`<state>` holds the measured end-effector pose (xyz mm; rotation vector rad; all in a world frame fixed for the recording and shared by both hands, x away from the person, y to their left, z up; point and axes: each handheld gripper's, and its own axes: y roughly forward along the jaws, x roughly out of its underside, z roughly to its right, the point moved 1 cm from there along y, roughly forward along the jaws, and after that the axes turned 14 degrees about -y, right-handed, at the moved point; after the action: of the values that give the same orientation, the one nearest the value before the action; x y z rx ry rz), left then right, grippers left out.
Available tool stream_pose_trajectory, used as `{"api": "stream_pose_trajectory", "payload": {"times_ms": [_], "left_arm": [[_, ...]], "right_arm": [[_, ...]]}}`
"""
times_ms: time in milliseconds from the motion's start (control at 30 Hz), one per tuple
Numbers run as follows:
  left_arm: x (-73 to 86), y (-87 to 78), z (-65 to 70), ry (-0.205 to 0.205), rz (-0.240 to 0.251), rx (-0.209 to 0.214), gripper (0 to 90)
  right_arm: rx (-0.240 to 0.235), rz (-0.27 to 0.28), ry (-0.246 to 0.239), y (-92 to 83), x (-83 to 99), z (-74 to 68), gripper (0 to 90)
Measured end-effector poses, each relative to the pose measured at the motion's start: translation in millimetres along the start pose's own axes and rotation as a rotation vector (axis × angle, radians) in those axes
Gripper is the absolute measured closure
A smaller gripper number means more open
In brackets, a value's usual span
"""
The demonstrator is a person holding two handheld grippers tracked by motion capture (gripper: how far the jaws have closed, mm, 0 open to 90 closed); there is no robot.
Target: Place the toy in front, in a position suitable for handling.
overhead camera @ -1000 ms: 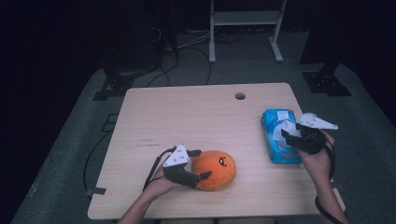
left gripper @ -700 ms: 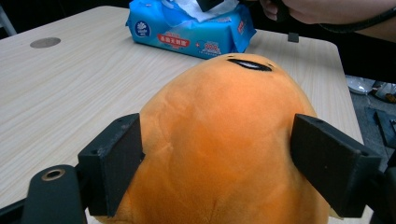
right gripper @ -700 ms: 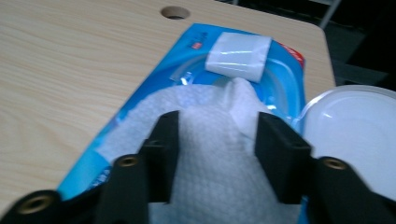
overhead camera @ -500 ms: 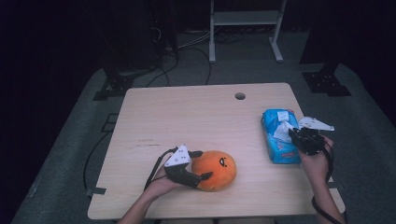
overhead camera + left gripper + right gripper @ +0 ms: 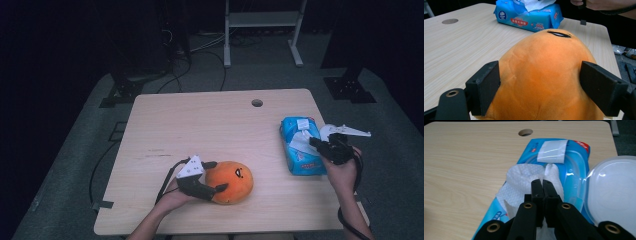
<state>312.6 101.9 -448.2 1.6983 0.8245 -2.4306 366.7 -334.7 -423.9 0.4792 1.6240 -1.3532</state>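
1. The left gripper (image 5: 214, 176) clamps the orange plush toy (image 5: 231, 181) near the table's (image 5: 200, 125) front edge.
2. The right gripper (image 5: 542, 185), its jaws just closed, pinches the white wipe (image 5: 524, 178) sticking out of the blue wipes pack (image 5: 299, 145) at the table's right side.

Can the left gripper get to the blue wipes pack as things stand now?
Probably not at once: the left gripper is clamped on the orange plush toy, and the wipes pack lies across bare table, where the right gripper pinches its wipe.
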Motion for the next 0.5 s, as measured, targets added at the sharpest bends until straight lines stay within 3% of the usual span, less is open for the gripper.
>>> {"api": "stream_pose_trajectory", "payload": {"times_ms": [367,500], "left_arm": [[-0.2,1.0,-0.4,-0.002,-0.002,-0.001,16.0],[-0.6,1.4,-0.5,0.001,-0.002,0.0,16.0]], "right_arm": [[-0.086,0.08,-0.02,-21.0,-6.6,-17.2,88.8],[-0.146,0.13,-0.048,-36.6,-15.6,-34.9,88.8]]}}
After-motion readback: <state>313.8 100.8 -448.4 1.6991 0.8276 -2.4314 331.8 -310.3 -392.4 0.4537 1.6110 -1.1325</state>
